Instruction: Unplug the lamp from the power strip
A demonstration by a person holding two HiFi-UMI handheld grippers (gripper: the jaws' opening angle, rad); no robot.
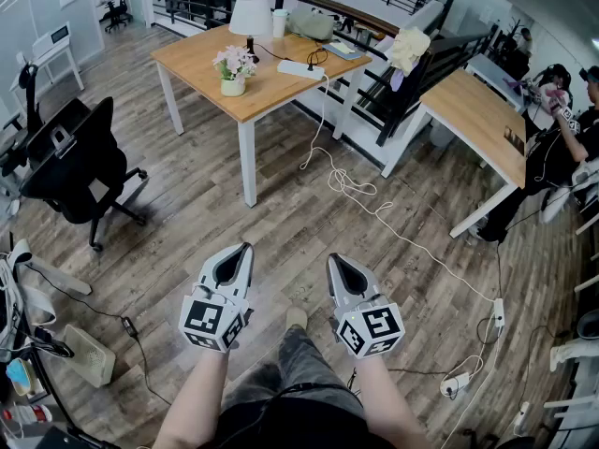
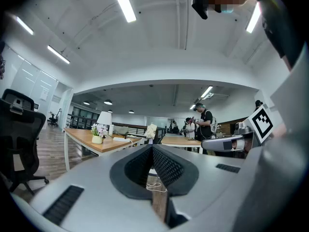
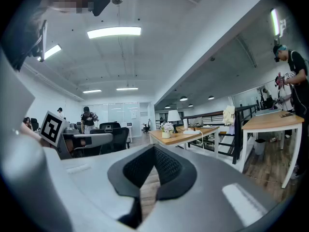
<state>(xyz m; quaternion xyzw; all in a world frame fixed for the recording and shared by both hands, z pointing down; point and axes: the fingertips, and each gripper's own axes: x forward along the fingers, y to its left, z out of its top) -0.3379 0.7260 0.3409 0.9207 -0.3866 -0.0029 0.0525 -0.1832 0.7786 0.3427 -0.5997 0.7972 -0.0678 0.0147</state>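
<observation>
A white-shaded lamp (image 1: 250, 15) stands at the back of a wooden table (image 1: 201, 50), far ahead of me. Its black plug sits in a white power strip (image 1: 300, 68) near the table's right edge, beside a pot of flowers (image 1: 233, 72). My left gripper (image 1: 246, 248) and right gripper (image 1: 333, 258) hang side by side over the floor, well short of the table, both shut with nothing between the jaws. The left gripper view shows the left gripper (image 2: 152, 147), the lamp (image 2: 104, 119) and the strip (image 2: 119, 139) in the distance. The right gripper view shows the right gripper (image 3: 154, 147), the lamp (image 3: 173, 116) and the strip (image 3: 190, 131).
A black office chair (image 1: 70, 162) stands at the left. The strip's white cable (image 1: 374, 211) trails over the wood floor to the right. A second wooden table (image 1: 477, 120) and people (image 1: 562, 110) are at the right, a black railing (image 1: 393, 82) behind.
</observation>
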